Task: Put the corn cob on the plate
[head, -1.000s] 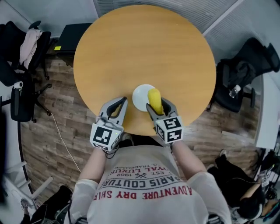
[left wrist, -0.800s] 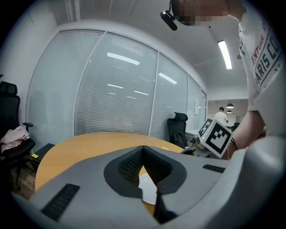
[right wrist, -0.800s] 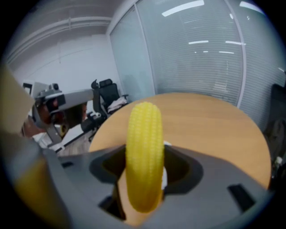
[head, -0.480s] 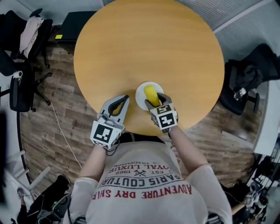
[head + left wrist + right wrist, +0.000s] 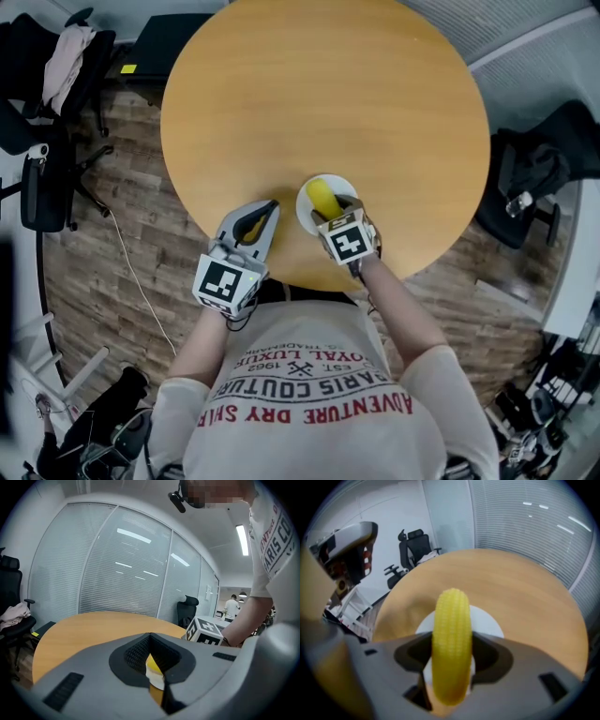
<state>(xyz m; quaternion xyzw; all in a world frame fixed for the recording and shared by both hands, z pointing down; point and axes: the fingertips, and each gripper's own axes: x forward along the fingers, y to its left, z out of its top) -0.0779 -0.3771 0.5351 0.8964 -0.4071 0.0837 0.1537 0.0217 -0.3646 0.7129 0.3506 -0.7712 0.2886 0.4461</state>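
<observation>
My right gripper (image 5: 334, 214) is shut on a yellow corn cob (image 5: 323, 197), which it holds over a small white plate (image 5: 307, 214) near the front edge of the round wooden table (image 5: 319, 94). In the right gripper view the corn cob (image 5: 451, 639) stands between the jaws of the right gripper (image 5: 451, 654) with the plate (image 5: 490, 623) right behind it. I cannot tell whether the cob touches the plate. My left gripper (image 5: 266, 210) hovers left of the plate, shut and with nothing in it. The left gripper (image 5: 151, 638) shows its tips meeting.
Office chairs stand on the wood floor at the left (image 5: 37, 122) and right (image 5: 539, 164) of the table. A black case (image 5: 178, 42) lies at the table's far left. A person (image 5: 231, 607) stands in the background beyond glass walls.
My right gripper has carried the corn cob from the plate's right edge to over its middle and tipped steeper. The left gripper has barely moved.
</observation>
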